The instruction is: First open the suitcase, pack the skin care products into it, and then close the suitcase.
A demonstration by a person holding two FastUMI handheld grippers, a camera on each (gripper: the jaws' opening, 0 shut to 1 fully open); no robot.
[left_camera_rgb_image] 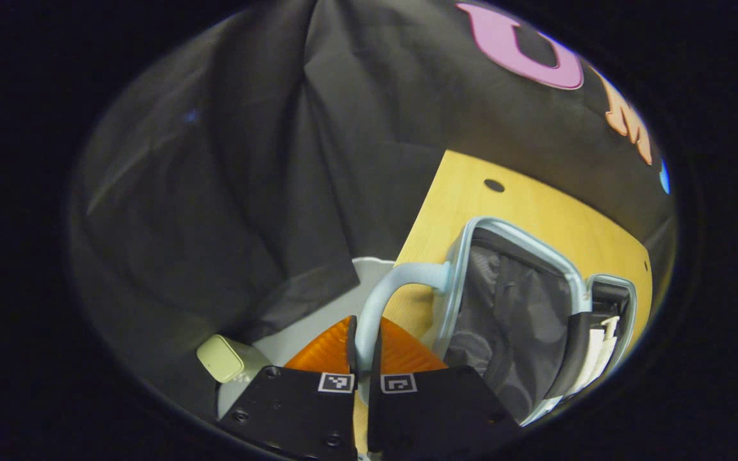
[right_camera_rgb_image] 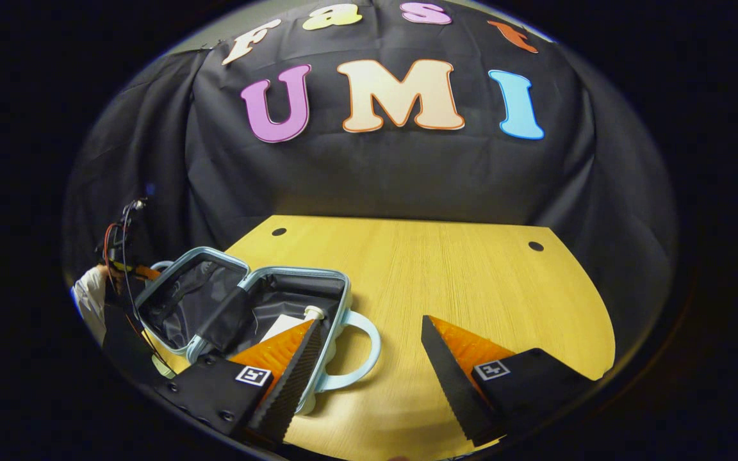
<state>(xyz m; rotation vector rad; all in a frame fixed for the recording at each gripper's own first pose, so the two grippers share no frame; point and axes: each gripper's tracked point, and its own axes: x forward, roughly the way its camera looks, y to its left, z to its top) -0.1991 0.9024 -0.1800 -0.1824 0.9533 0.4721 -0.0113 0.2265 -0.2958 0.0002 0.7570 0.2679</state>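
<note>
Wood surface (right_camera_rgb_image: pixel 459 282), suitcase (right_camera_rgb_image: pixel 260 307) open. Your left gripper (left_camera_rgb_image: pixel 364 349) fingers clamp its stiff lid handle (left_camera_rgb_image: pixel 385 294); light shell, swing there. Right gripper (right_camera_rgb_image: pixel 369 358) wide, empty.

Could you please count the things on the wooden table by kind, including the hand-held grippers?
Suitcase, light blue, lying open: 1
Suitcase handles, one on each half: 2
White skin care items inside the suitcase: at least 1, exact number unclear
Hand-held grippers, left and right: 2
Total: 6 at least
</note>
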